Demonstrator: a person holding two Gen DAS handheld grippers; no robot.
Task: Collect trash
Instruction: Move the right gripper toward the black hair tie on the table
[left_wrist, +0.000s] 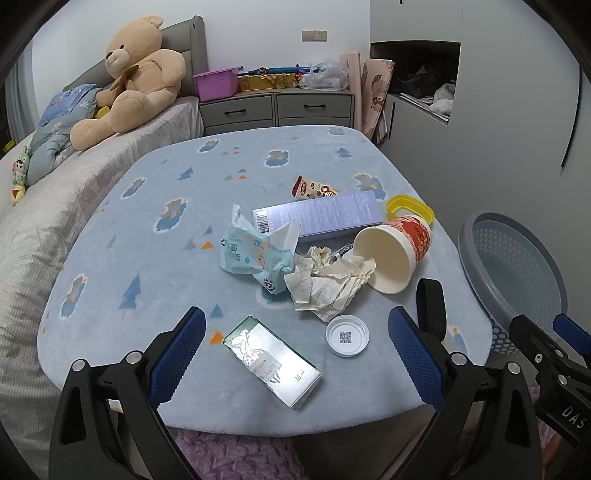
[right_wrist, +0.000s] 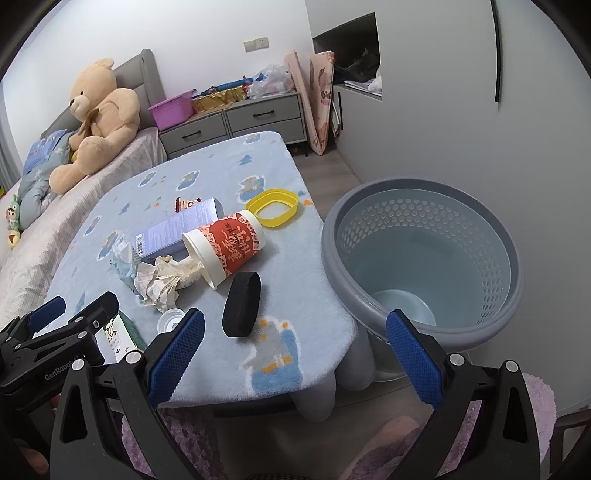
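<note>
Trash lies on a small table with a blue fleece cover (left_wrist: 147, 229). A green and white carton (left_wrist: 271, 360) rests flat near the front edge, between the wide-apart fingers of my open left gripper (left_wrist: 295, 350). Beyond it are a white lid (left_wrist: 347, 335), crumpled paper (left_wrist: 325, 284), a tipped red and white paper cup (left_wrist: 395, 254), a blue wrapper (left_wrist: 255, 254), a purple box (left_wrist: 317, 216) and a yellow ring (left_wrist: 410, 208). My right gripper (right_wrist: 295, 350) is open over the table's front right corner, holding nothing. A black band (right_wrist: 242, 304) lies just ahead of it.
A grey perforated basket (right_wrist: 421, 258) stands on the floor right of the table, with nothing inside. A bed with a teddy bear (left_wrist: 133, 77) runs along the left. Grey drawers (left_wrist: 277, 107) and a wardrobe stand behind. A purple rug lies below.
</note>
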